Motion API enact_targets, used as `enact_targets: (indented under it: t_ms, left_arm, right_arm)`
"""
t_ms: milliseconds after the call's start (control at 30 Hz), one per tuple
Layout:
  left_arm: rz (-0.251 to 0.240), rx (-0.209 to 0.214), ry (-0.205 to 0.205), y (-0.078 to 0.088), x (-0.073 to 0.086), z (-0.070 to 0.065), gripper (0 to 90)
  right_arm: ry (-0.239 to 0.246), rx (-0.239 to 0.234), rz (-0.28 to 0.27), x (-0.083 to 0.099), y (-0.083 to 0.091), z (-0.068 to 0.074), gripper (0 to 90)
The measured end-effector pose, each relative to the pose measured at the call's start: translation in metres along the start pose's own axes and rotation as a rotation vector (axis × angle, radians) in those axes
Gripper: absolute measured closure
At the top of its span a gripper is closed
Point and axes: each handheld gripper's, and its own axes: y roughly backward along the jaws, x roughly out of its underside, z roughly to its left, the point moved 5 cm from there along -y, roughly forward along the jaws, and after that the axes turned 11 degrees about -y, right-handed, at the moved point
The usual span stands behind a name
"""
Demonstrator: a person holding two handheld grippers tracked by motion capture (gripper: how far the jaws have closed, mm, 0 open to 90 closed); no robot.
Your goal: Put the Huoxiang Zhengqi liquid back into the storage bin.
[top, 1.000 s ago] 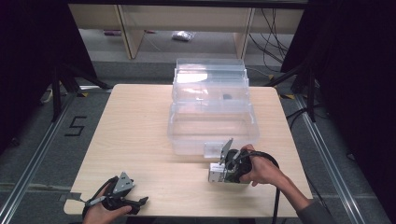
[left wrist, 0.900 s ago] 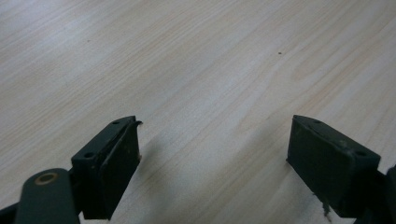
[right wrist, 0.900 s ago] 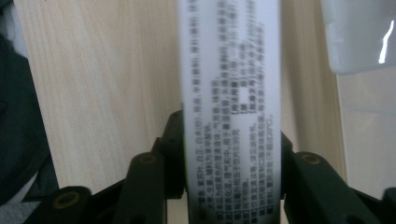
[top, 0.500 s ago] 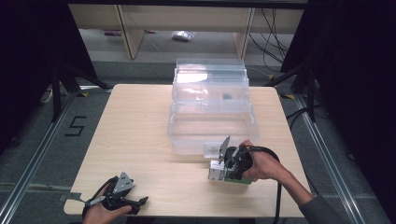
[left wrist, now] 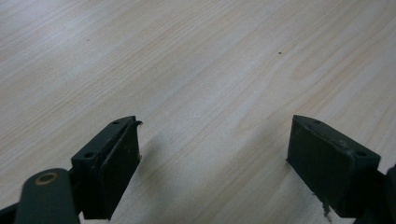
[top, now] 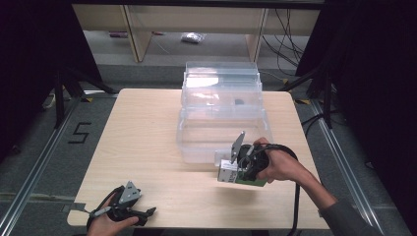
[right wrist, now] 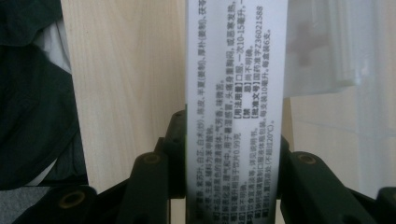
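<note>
Gripping a white printed box (right wrist: 233, 93) across its narrow faces just above the table (top: 147, 147), the right tool (top: 235, 169) is clamped; likely light, crushable cardboard. Left tool (left wrist: 212, 163) gapes empty.

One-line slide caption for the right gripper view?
Right gripper clamps a white printed carton above the light wooden table, clear plastic bin beside it.
</note>
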Motion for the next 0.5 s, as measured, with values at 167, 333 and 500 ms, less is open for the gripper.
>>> enact_targets:
  t_ms: [167,333,500]
  left_arm:
    - [-0.01,-0.002,0.013,-0.001,0.0,0.0,16.3]
    - [-0.027,-0.015,0.037,-0.004,-0.001,-0.001,16.4]
    - [-0.027,-0.016,0.037,-0.003,-0.001,-0.001,16.3]
  right_arm:
    - [-0.01,0.005,0.0,-0.003,0.009,-0.001,64.8]
    - [-0.007,0.013,-0.008,-0.008,0.023,-0.002,64.9]
    - [0.025,0.033,-0.015,-0.014,0.039,-0.006,64.9]
